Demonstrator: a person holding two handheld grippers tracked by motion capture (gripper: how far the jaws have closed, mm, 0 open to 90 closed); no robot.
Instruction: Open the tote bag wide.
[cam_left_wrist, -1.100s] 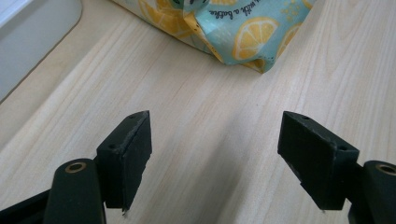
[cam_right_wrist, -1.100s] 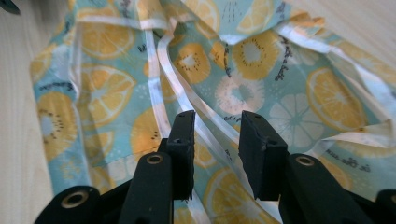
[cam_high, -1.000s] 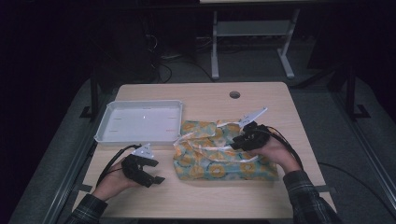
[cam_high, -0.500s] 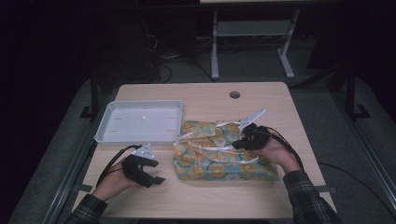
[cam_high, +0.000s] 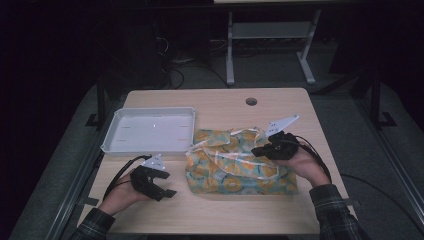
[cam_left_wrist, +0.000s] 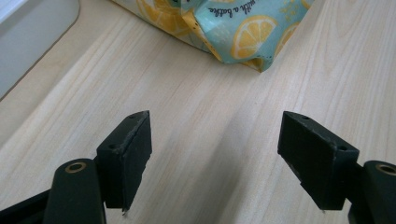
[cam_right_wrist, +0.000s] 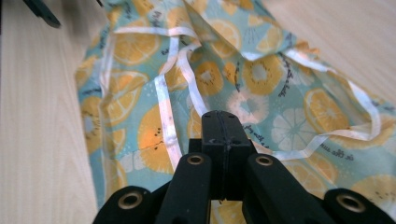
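A lemon-print cloth (cam_high: 240, 162) is lying crumpled on the worktop (cam_high: 280, 107), right of centre in the high view, with white ribbon-like trim crossing its folds. Its upper left edge is sitting just beside the lower right corner of a white tray (cam_high: 150, 131), which is occupying the upper left of the worktop.

The right gripper (cam_high: 259, 150) is sitting over the cloth's right half in the high view, with the right hand (cam_high: 302, 167) behind it at the cloth's right edge. In the right gripper view its jaws are pressing together at the centre bottom of the frame (they have just been closing), above the cloth (cam_right_wrist: 261, 79). Whether a fold of fabric is pinched between them cannot be told from this angle.

The left gripper (cam_high: 167, 192) is resting at the lower left of the worktop, well apart from the right one, near the cloth's lower left corner without touching it. In the left gripper view its jaws are standing wide with bare wood between them, the cloth corner (cam_left_wrist: 243, 32) is lying at the top centre of the frame, and the tray wall (cam_left_wrist: 32, 37) is showing at the upper left.
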